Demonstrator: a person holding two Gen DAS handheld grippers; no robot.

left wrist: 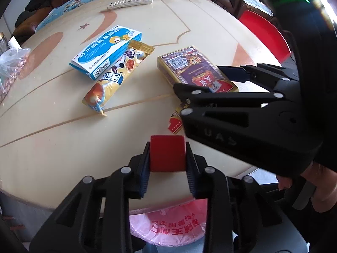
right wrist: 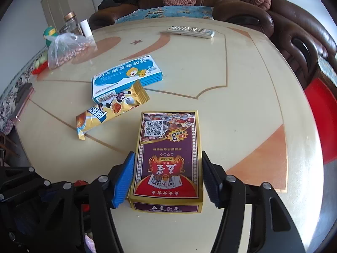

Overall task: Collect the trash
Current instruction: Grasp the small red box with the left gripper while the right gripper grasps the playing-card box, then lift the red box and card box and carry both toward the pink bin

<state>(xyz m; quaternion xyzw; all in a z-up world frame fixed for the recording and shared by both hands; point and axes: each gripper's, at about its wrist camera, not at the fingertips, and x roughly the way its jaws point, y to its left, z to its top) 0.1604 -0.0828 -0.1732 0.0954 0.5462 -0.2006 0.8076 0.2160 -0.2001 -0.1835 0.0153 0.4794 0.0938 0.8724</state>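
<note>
My left gripper (left wrist: 167,158) is shut on a small red box (left wrist: 167,152) near the table's front edge, above a bin lined with a pink bag (left wrist: 168,227). My right gripper (right wrist: 167,179) straddles a gold and purple poker card box (right wrist: 168,160) lying flat on the table; its pads sit at both long sides, and I cannot tell if they press it. The card box also shows in the left wrist view (left wrist: 193,67), with the right gripper (left wrist: 210,82) over it. A blue and white medicine box (right wrist: 126,78) and a yellow snack wrapper (right wrist: 111,109) lie further back.
A cream table (right wrist: 242,105) with orange inlays. A remote control (right wrist: 190,31) at the far edge. A plastic bag of nuts (right wrist: 65,50), a jar (right wrist: 71,23) and a white bottle (right wrist: 86,28) at the far left. A brown sofa (right wrist: 273,14) behind, a red stool (right wrist: 320,103) at right.
</note>
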